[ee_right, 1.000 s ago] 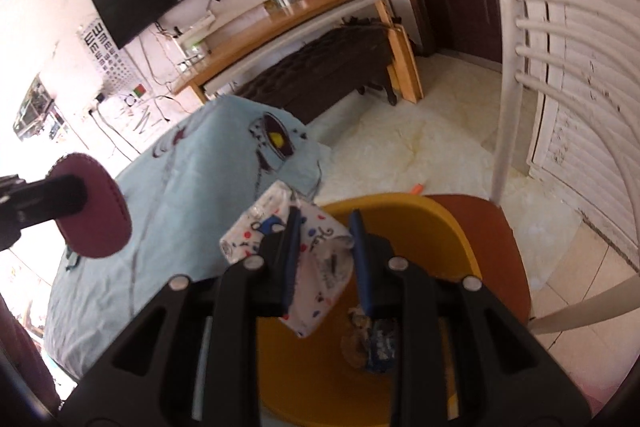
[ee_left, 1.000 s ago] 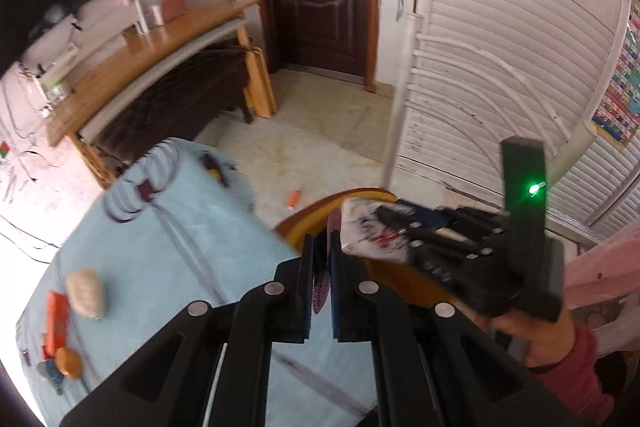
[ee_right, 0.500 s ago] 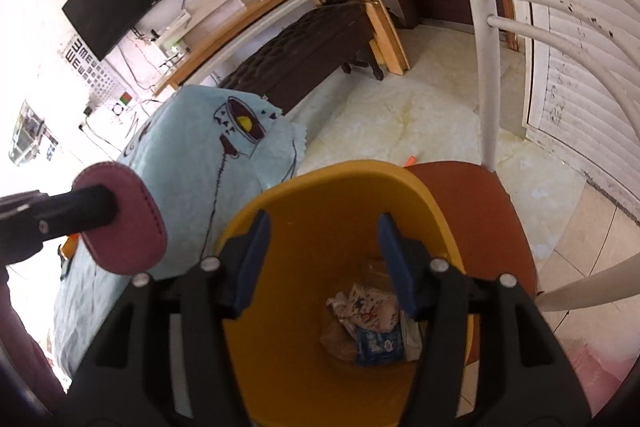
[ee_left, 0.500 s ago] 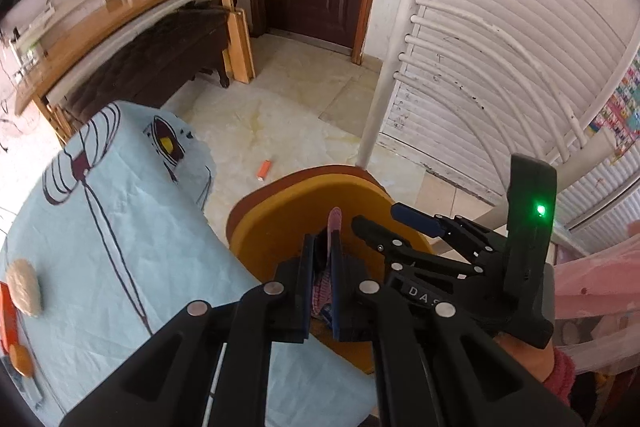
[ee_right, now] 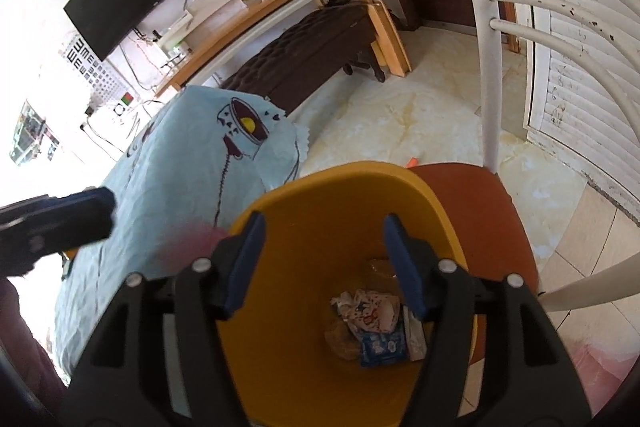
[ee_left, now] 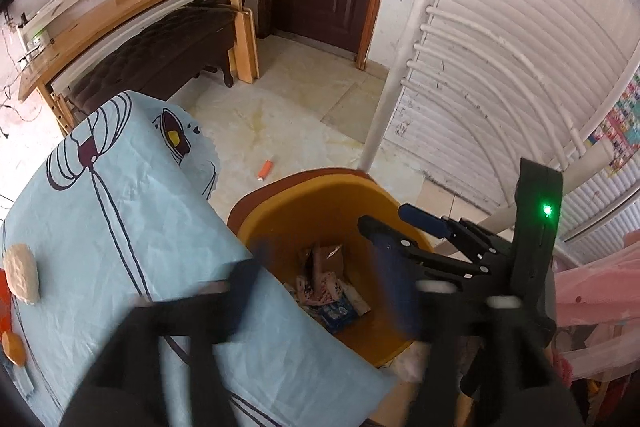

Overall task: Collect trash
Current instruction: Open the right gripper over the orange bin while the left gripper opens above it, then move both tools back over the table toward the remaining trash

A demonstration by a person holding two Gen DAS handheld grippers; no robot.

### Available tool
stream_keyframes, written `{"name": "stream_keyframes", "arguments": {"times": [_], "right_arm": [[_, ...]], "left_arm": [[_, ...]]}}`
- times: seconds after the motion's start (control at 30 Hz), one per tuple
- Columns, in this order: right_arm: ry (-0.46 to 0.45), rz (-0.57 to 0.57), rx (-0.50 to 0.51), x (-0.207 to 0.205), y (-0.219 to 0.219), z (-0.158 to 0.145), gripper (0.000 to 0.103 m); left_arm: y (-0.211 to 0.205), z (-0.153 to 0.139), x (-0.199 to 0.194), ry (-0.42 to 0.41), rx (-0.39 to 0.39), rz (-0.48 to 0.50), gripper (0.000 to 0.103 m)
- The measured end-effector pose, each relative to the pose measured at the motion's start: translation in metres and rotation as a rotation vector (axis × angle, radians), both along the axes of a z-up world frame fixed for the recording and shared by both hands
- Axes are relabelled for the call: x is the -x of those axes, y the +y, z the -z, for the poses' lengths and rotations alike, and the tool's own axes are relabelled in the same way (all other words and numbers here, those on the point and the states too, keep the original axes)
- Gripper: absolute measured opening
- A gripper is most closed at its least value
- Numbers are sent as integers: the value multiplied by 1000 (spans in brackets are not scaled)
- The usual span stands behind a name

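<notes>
A yellow bin stands on a brown chair seat beside the blue-clothed table. Crumpled wrappers lie in its bottom. My left gripper is open and motion-blurred over the bin's near rim. A blurred pinkish item shows below the left gripper's fingers in the right wrist view, apart from them. My right gripper is open and empty above the bin; it also shows in the left wrist view.
A beige lump and orange things lie on the table's left edge. An orange item lies on the tiled floor. A white chair back, shuttered doors and a wooden desk surround the spot.
My right gripper opened and dropped its patterned wrapper into the bin. My left gripper, shut on a pink item before, has opened just now and the pink item has left it.
</notes>
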State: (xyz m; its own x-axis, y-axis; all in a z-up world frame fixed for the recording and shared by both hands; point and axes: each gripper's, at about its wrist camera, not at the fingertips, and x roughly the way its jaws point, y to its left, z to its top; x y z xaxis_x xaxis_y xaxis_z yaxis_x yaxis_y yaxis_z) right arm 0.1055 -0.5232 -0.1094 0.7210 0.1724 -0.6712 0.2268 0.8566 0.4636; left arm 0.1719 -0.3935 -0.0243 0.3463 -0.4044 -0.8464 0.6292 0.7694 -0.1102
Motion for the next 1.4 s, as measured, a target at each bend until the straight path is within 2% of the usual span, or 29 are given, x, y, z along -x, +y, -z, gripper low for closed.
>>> {"name": "stream_keyframes", "arguments": {"times": [0.23,0.57,0.7,0.8,0.97,1.13,1.4], "right_arm": [[-26,-1,-1,1,3,-10,63],[-63,-111,69,-18,52,-44,63],[-84,-178,96,-31,85,-63,64],[-101,-240,116,-41,116,-78,69],[-105,-355,169,-60,175,-95,70],[-96,-435,215,-72,224,-106,70],[-75,-521,282,-102,288,-113,77]], "left_arm": [[40,-11,8,-33,55,-63,76],[136,-34,-6,-82,109,-258,77],[176,-45,-11,-135,101,-335,80],[208,-50,-18,-166,86,-394,81],[269,-57,-41,-176,92,-507,81],[311,-55,-61,-151,88,-544,81],[350,-39,-91,-125,3,-535,81]]}}
